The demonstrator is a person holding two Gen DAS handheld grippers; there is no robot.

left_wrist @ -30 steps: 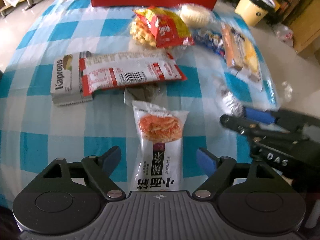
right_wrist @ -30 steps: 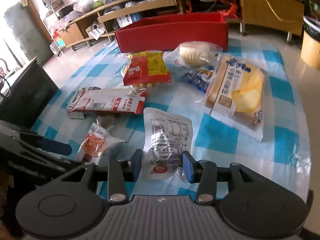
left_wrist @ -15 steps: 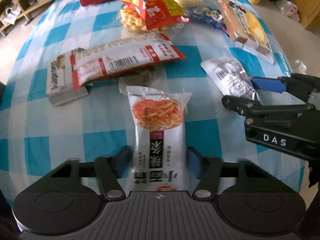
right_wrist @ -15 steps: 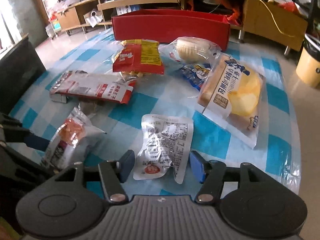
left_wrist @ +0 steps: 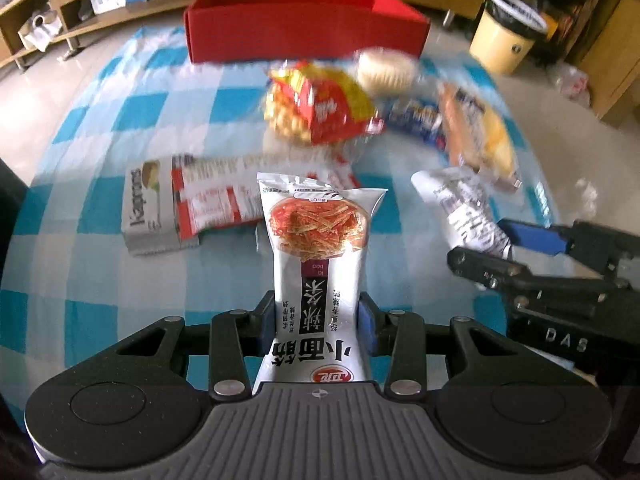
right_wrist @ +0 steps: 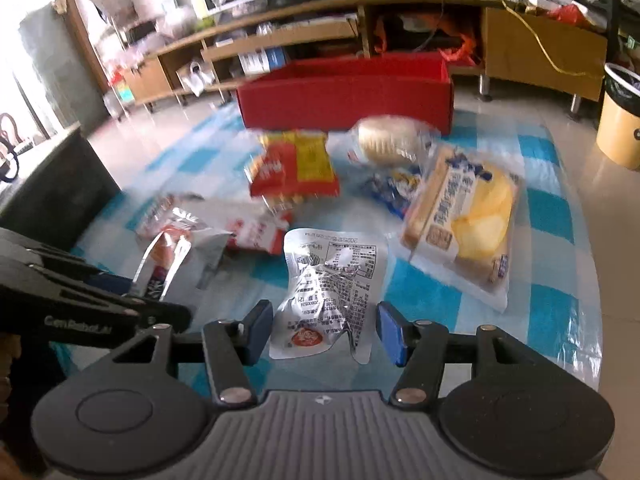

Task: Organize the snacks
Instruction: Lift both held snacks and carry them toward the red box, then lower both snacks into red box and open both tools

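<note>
My left gripper point(left_wrist: 318, 320) is shut on a white snack packet with an orange picture point(left_wrist: 318, 248) and holds it up off the checked cloth; the packet also shows in the right wrist view point(right_wrist: 168, 256). My right gripper point(right_wrist: 324, 330) has its blue pads on either side of a crinkled silver-white packet point(right_wrist: 332, 280), with gaps at both sides; the packet looks raised off the cloth. That packet also shows in the left wrist view point(left_wrist: 464, 208). An open red box point(left_wrist: 304, 28) stands at the far edge of the cloth, also in the right wrist view point(right_wrist: 348, 92).
On the blue checked cloth point(left_wrist: 100, 208) lie a red-and-yellow snack bag point(left_wrist: 320, 108), a round bun point(left_wrist: 384, 68), a bread packet point(right_wrist: 468, 216), a small blue packet point(right_wrist: 392, 188), a red-white flat packet point(left_wrist: 216, 196) and a Kaprons box point(left_wrist: 148, 204). A yellow bin point(left_wrist: 504, 36) stands beyond.
My left gripper has shut on the orange-picture packet and lifted it. The right gripper opened a little half a second ago and now stays around the silver packet. Both views have tilted up.
</note>
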